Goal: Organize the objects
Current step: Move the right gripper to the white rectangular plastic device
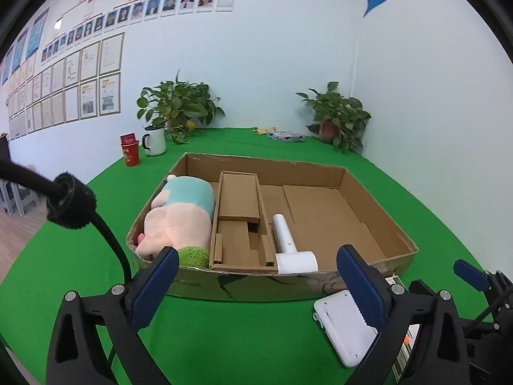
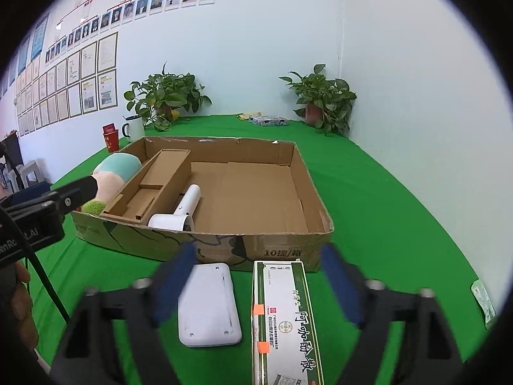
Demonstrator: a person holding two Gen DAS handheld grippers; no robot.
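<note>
A shallow cardboard box [image 1: 378,224] [image 2: 314,205] lies on the green table. Inside it, from the left, are a pink and teal plush toy [image 1: 179,215] [image 2: 118,168], a cardboard insert [image 1: 239,221] [image 2: 154,183] and a white hair dryer [image 1: 288,247] [image 2: 182,208]. Before the box's front wall lie a flat white device [image 2: 208,304] [image 1: 343,324] and a green-and-white medicine carton [image 2: 282,320]. My left gripper [image 1: 256,256] stands open just short of the front wall, with nothing between its pads. My right gripper [image 2: 259,253] is open above the white device and the carton, touching neither.
Two potted plants [image 1: 179,102] [image 1: 336,115] stand at the back wall. A white mug [image 1: 155,140] and a red cup [image 1: 130,152] are at the back left, a printed packet [image 1: 285,135] at the back. A small packet [image 2: 482,298] lies at the right. A black cable [image 1: 105,234] hangs at the left.
</note>
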